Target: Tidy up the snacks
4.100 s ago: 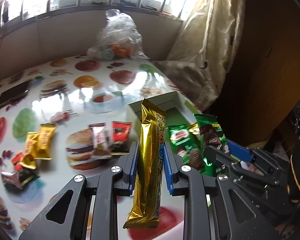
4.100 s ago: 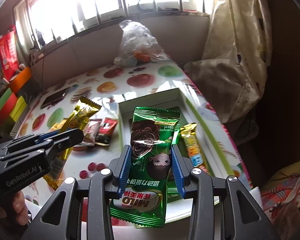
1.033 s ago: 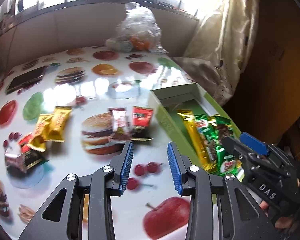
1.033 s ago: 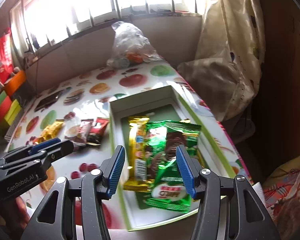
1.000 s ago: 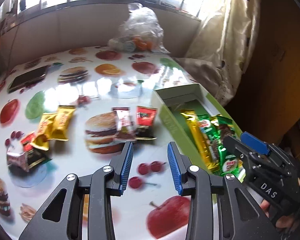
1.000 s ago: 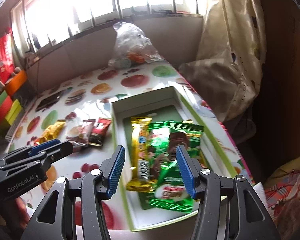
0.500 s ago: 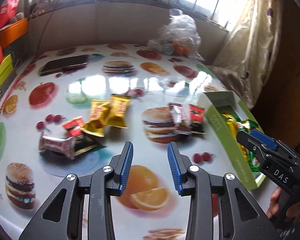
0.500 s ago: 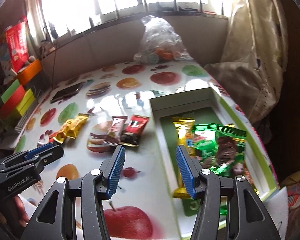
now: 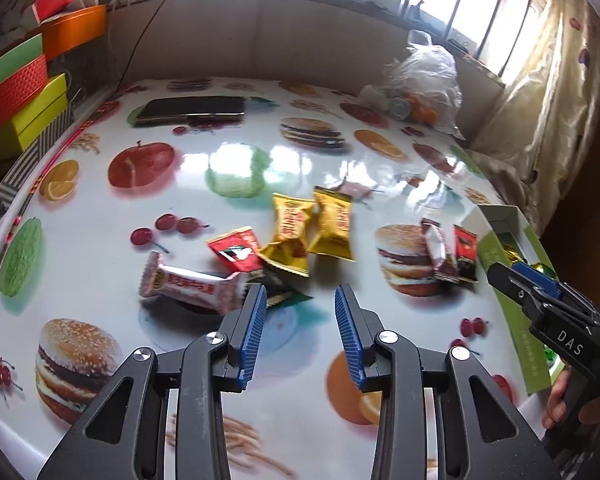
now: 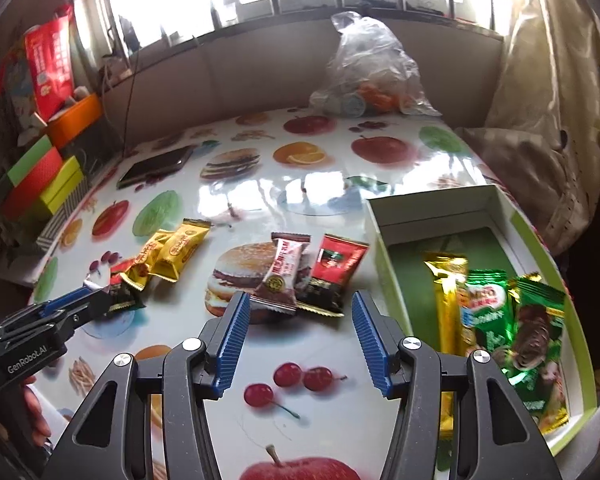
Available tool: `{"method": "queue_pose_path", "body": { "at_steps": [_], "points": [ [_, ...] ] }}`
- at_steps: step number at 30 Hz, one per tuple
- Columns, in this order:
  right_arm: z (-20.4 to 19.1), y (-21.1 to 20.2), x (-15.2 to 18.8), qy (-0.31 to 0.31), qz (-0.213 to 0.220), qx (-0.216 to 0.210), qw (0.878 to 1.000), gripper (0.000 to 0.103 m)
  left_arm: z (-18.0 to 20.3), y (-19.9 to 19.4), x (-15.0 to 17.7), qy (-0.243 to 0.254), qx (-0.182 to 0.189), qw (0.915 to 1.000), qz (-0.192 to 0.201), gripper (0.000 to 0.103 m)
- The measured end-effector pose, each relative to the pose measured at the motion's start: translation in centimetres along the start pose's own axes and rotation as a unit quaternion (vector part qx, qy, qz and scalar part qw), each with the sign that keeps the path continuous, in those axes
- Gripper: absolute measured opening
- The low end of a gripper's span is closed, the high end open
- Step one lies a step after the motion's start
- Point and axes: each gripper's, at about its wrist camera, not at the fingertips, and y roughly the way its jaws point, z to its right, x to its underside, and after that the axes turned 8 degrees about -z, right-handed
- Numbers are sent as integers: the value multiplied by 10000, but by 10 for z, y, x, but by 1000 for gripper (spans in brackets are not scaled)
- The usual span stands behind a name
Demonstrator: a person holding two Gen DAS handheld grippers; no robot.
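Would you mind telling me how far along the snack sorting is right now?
Partly done. The green box already holds a gold bar and green Milo packs. Nothing is in hand: the left gripper and right gripper are both open and empty. Left on the table: two yellow packets, a pink-white bar, a small red packet, and the brown and red packets.

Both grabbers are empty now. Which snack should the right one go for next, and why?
Probably ease the right gripper forward and down onto the brown-and-white snack just ahead of it. Its jaws stand open with nothing between them, that packet lies closest in line, and the box beside it already holds three snacks.
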Motion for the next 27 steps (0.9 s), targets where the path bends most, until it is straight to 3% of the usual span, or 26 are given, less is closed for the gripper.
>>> {"method": "queue_pose_path", "body": {
  "at_steps": [11,18,27],
  "points": [
    [-8,29,-19,-140,-160,-26,9998,53,-10,15,-19,-26,-50,10000,-57,37],
    [-10,46,-29,-213,-260,3,9994,41,-8,29,-35,66,-50,9999,-99,37],
    [-13,62,-34,-296,-363,-60,9989,36,-5,45,-46,150,-32,9996,-237,37]
  ]
}}
